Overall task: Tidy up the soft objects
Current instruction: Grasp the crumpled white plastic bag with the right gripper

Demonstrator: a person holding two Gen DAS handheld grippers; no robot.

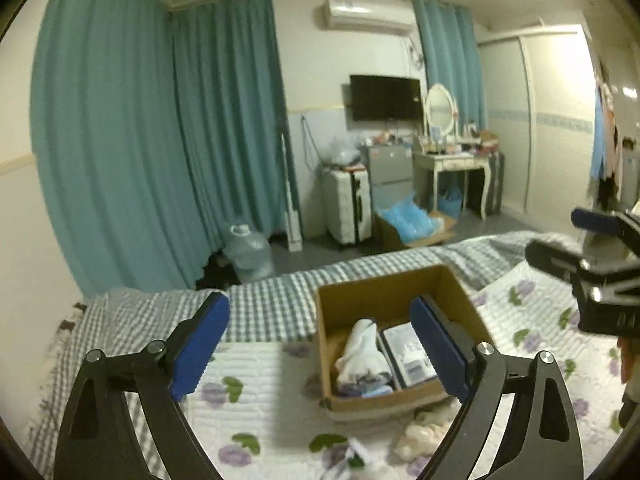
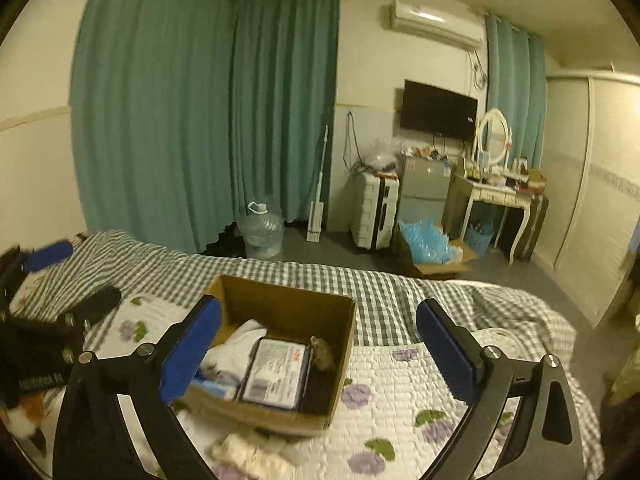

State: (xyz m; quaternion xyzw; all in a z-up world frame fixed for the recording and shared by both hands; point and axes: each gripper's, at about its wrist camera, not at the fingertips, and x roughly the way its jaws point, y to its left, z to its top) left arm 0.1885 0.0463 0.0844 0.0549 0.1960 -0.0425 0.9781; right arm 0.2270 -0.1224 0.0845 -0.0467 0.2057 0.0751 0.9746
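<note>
An open cardboard box [image 1: 340, 300] [image 2: 344, 344] sits on the floral quilt. Inside lie a white rolled cloth [image 1: 362, 350] [image 2: 236, 346], a flat blue-edged packet [image 1: 408, 354] [image 2: 276, 376] and a small brown soft item [image 2: 322, 354]. A pale pink soft item [image 1: 424, 432] [image 2: 248, 454] lies on the quilt in front of the box. My left gripper [image 1: 320, 344] is open and empty above the quilt, left of the box. My right gripper [image 2: 318, 354] is open and empty over the box; it also shows in the left wrist view [image 1: 560, 240].
The bed has a grey checked blanket [image 1: 272, 304] [image 2: 384, 292] at its far edge. Beyond are teal curtains [image 1: 160, 140], a water jug [image 2: 262, 232], a suitcase [image 2: 374, 216], a floor box of blue bags [image 1: 412, 224] and a dressing table [image 2: 496, 196].
</note>
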